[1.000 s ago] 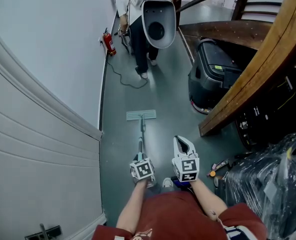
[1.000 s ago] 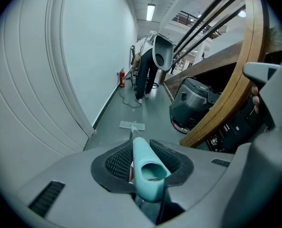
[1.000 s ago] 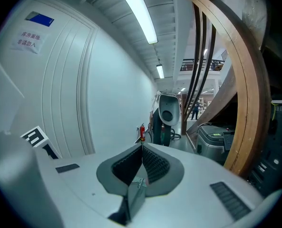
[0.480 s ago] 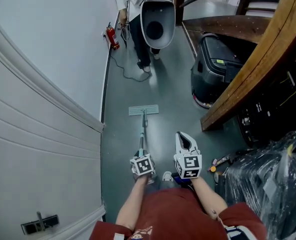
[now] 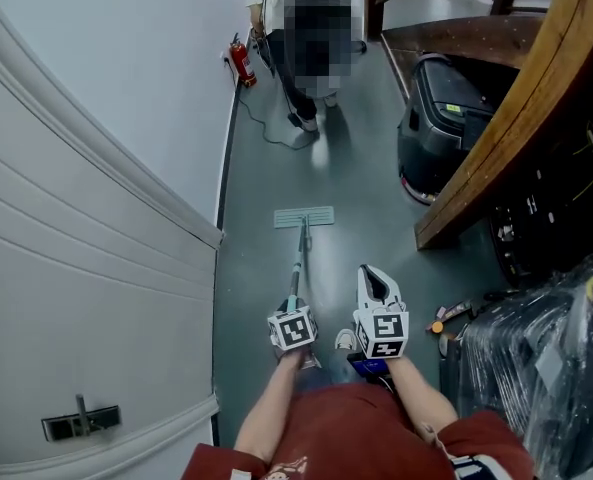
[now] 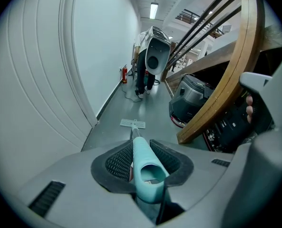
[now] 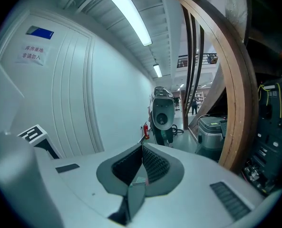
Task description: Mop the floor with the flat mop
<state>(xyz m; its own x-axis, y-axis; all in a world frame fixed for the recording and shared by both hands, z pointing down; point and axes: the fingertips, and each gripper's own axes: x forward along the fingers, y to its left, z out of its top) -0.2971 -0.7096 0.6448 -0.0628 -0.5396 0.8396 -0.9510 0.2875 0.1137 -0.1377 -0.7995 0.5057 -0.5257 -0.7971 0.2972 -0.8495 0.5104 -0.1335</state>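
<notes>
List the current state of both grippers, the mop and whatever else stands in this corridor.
Flat mop: head flat on the floor, handle tilted back to the left gripper.
Left gripper: shut on the flat mop's handle.
Right gripper: shut, empty, off the mop.
Fire extinguisher: upright by the wall.
Cable: lying loose on the floor.
Black cleaning machine: parked beside the wooden beam.

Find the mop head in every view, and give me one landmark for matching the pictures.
Head view: the mop head lies flat on the floor at the centre, slightly above the middle.
Left gripper view: the mop head is near the centre, at the far end of the mop handle.
Right gripper view: not in it.
Shared landmark: the curved wooden beam, on the right side in all three.
</notes>
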